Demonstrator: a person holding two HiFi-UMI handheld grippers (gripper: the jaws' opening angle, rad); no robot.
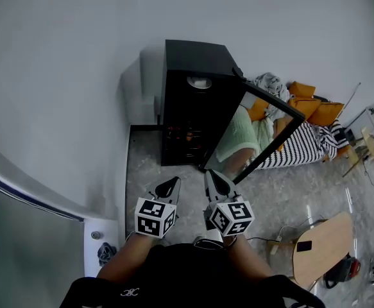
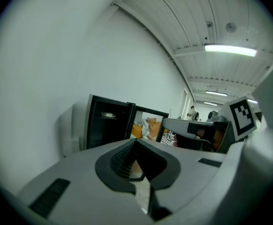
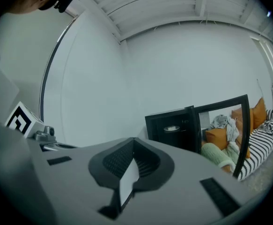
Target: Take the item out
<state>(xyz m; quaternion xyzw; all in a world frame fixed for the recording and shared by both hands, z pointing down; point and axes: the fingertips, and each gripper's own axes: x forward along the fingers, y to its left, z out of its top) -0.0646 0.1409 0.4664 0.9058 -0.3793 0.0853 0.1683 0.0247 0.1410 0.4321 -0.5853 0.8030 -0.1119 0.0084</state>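
A black cabinet stands against the white wall with its glass door swung open to the right. A white dish sits on its upper shelf, also seen as the dish in the left gripper view and the dish in the right gripper view. Something orange-red lies on a lower shelf. My left gripper and right gripper hang side by side, a good way in front of the cabinet. Both are shut with nothing between the jaws, and both point toward it.
Orange cushions and a striped blanket lie on the floor behind the open door. A round wooden table stands at the lower right. The white wall runs along the left. The marble floor lies between me and the cabinet.
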